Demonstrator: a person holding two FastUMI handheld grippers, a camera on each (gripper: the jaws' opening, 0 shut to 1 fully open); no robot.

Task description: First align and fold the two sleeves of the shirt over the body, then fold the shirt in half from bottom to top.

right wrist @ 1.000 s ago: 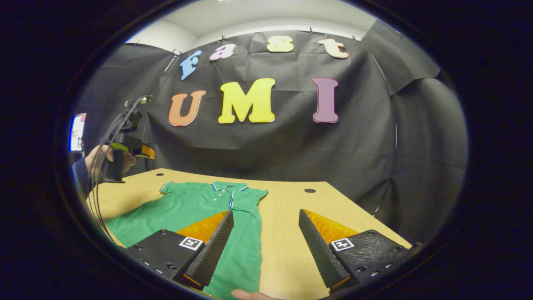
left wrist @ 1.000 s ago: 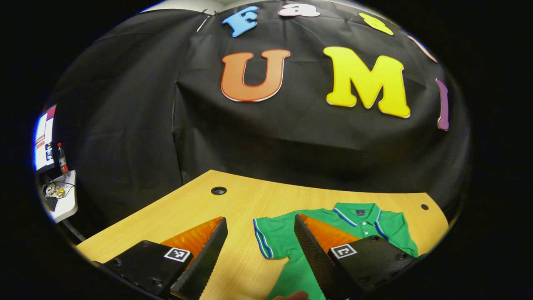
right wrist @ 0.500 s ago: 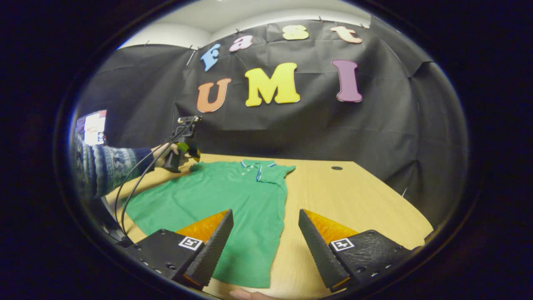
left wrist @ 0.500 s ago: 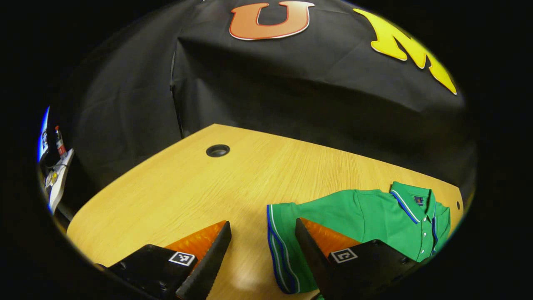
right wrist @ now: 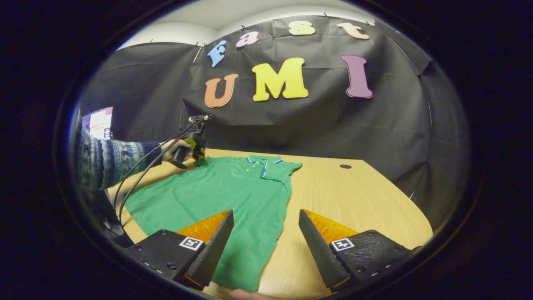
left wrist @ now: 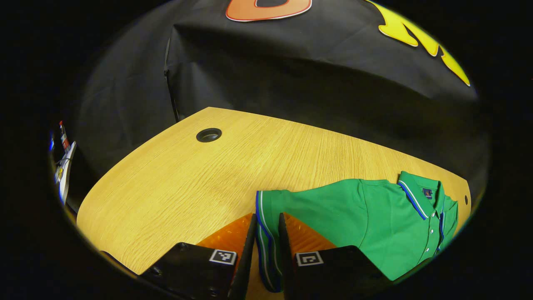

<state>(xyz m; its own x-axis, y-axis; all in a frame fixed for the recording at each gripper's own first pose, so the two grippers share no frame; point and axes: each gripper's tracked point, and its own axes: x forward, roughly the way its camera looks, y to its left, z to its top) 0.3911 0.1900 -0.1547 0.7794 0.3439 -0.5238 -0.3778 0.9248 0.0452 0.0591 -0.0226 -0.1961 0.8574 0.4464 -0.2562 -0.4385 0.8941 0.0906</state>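
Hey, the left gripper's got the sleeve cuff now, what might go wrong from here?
The left gripper pinches only the striped edge of the sleeve, so it may slip when lifted. The right gripper hangs open, pinning nothing, so the shirt may drag across the table.

Nothing legible: the small dark neck label (left wrist: 427,192) inside the green polo shirt's (left wrist: 374,221) collar is too small to read, and the tongs' square markers carry only black-and-white patterns.
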